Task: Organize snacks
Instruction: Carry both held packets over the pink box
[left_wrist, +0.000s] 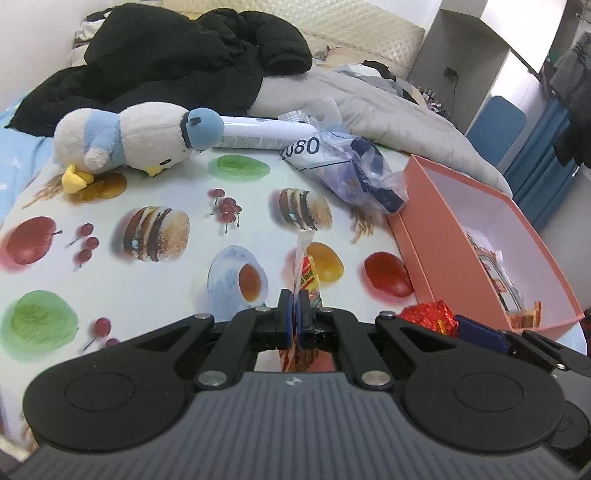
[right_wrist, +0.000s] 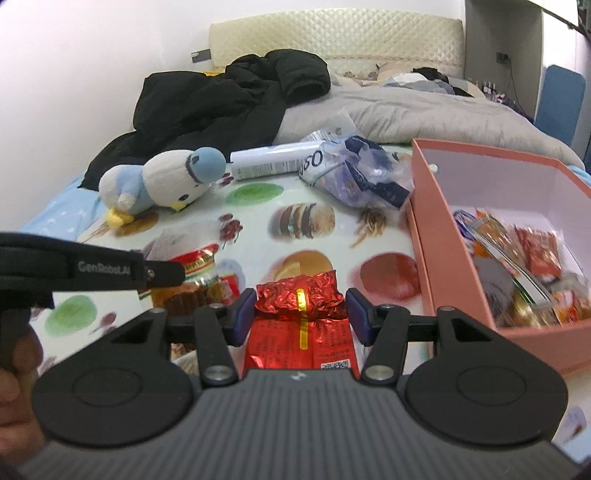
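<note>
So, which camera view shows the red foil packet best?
The right wrist view: the red foil packet fills the middle, held between the right gripper pads, with its yellow strip visible. The left wrist view shows only a crumpled corner near the pink box.

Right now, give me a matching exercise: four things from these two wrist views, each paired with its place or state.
Things:
1. red foil packet
2. clear snack wrapper
3. plush bird
4. pink box

Places or states:
A. lying on its side on the printed cloth
B. between the right gripper's pads
C. holds several snack packets
D. pinched in the left gripper

Pairs: 1-B, 2-D, 3-A, 4-C
</note>
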